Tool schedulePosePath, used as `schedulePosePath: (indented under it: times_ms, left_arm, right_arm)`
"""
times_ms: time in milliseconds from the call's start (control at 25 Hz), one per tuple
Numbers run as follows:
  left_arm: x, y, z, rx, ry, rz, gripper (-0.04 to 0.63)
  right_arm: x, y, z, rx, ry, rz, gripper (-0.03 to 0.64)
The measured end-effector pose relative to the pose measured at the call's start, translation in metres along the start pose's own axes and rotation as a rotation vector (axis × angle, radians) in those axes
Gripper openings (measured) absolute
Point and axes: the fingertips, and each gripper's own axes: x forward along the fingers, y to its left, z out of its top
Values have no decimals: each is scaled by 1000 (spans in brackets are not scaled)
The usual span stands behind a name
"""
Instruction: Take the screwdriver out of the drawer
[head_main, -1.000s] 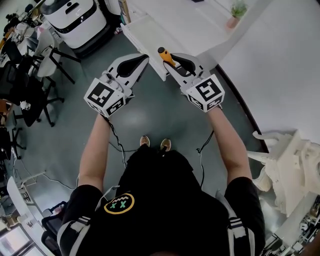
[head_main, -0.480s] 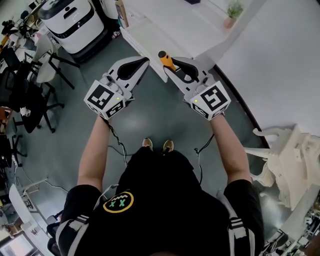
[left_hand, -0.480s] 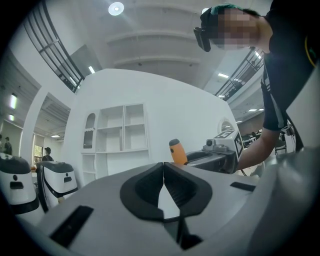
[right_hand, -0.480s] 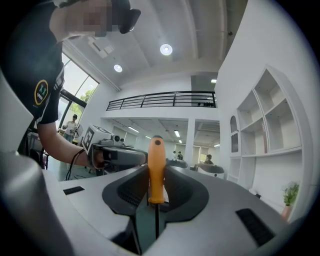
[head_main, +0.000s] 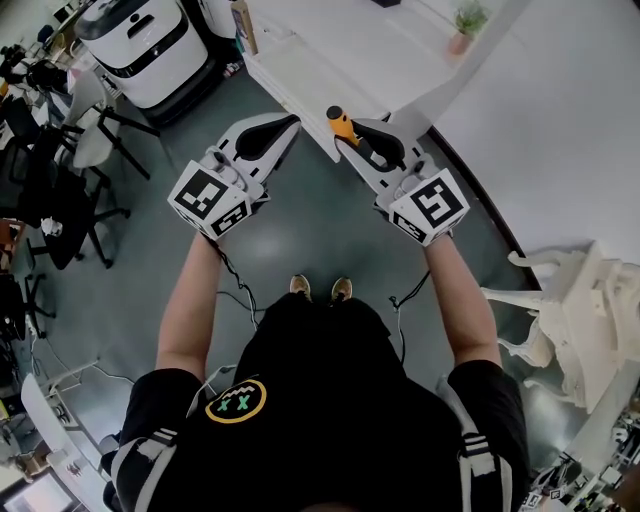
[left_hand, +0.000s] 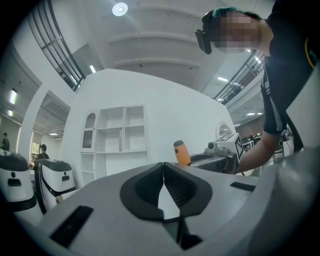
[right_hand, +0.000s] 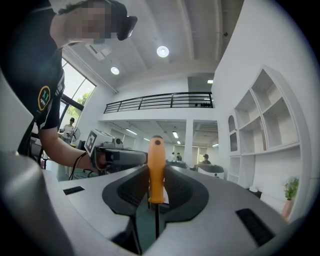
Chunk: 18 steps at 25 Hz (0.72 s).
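Screwdriver (head_main: 341, 124) in right hand-held gripper (head_main: 362, 138) — white cabinet (head_main: 300, 70) ahead, chairs (head_main: 55, 195) left.

Grey floor (head_main: 300, 235); white shelving (left_hand: 122, 131)

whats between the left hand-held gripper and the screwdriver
Nothing: the head view shows an open gap between the left hand-held gripper and the orange screwdriver, with only floor and white furniture below.
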Motion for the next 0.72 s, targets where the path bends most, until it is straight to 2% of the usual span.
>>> schedulePosePath:
  times_ms: [400,720]
  left_arm:
    - [-4,-4,4,12,-8,-26,20]
    - [-11,-3,4,2,-9,-16,20]
  right_arm:
    - [0,7,2,-17,-1,0,123]
    - [3,12,8,-32,-8,-6,121]
